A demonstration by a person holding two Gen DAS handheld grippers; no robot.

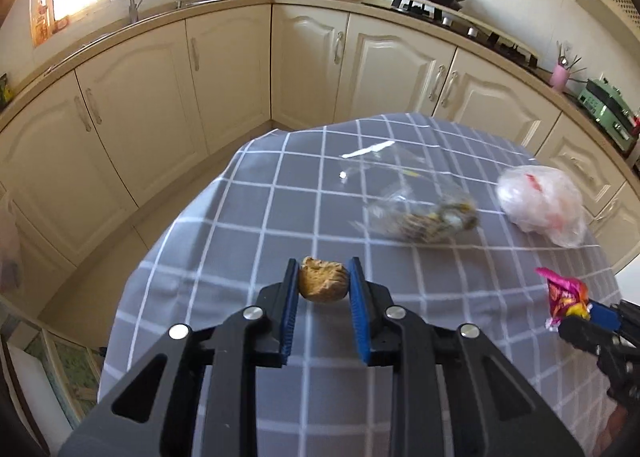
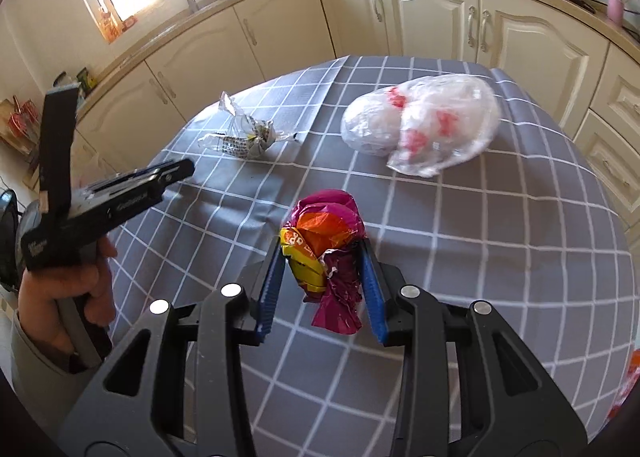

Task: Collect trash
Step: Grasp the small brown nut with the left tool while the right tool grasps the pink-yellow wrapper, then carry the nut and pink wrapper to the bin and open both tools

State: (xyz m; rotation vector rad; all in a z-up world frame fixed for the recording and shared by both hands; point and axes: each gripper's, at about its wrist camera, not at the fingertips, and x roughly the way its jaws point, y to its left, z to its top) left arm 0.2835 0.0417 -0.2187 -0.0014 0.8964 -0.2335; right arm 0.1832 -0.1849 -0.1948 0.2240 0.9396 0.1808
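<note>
Left gripper pinches a light, crumbly brown food scrap and right gripper clamps a soft, crinkly pink snack wrapper mid-body, while clear wrapper at ten o'clock and white bag at one o'clock lie on the tablecloth

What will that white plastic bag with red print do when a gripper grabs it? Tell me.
The white plastic bag looks thin and crumpled, so it will probably fold and stretch rather than lift stiffly. Its glossy film may slip between the pads. It lies puffed on the table, so it seems light, though its contents are unclear.
</note>
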